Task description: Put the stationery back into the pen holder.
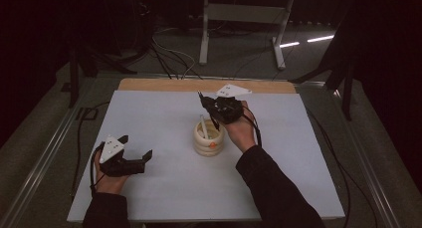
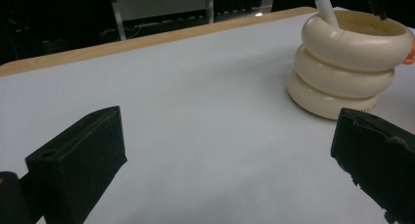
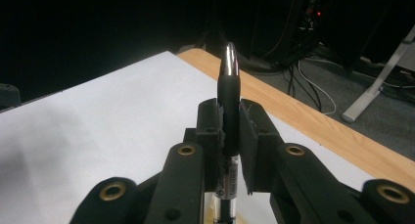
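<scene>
Clamping a black pen (image 3: 230,94), the right gripper (image 1: 206,107) is hovering over the cream holder (image 1: 209,141); next it's lowering the pen inside. Left gripper (image 1: 135,149) is resting released.

Dim lab: floor cables (image 1: 171,56), metal stand (image 1: 244,19).

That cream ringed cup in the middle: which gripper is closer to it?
Right. The right gripper hangs just above the cream cup, clamping a pen. The left gripper rests apart on the table, jaws open.
</scene>
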### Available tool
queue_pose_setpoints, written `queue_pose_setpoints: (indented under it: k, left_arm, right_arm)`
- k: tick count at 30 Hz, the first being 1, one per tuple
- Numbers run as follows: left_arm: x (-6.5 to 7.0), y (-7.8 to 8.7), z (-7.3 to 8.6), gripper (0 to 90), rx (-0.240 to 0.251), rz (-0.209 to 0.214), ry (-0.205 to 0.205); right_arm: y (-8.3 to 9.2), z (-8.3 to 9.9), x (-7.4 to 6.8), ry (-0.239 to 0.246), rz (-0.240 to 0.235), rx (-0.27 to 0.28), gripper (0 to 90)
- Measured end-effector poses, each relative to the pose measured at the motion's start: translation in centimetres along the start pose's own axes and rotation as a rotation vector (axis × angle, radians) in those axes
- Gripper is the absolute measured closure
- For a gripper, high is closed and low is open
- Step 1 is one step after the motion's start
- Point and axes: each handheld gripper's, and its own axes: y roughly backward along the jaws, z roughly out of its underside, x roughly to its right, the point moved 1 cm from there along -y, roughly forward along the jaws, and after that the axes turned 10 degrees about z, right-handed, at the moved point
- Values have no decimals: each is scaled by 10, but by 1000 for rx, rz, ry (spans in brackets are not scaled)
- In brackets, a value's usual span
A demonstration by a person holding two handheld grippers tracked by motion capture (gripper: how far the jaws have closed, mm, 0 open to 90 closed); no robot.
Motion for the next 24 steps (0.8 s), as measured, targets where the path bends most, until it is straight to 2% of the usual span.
queue_pose_setpoints:
  k: [24]
  left_arm:
    - [0,1,0,2,1,-3,0]
  right_arm:
    - [-11,13,-4,0,3,-37,799]
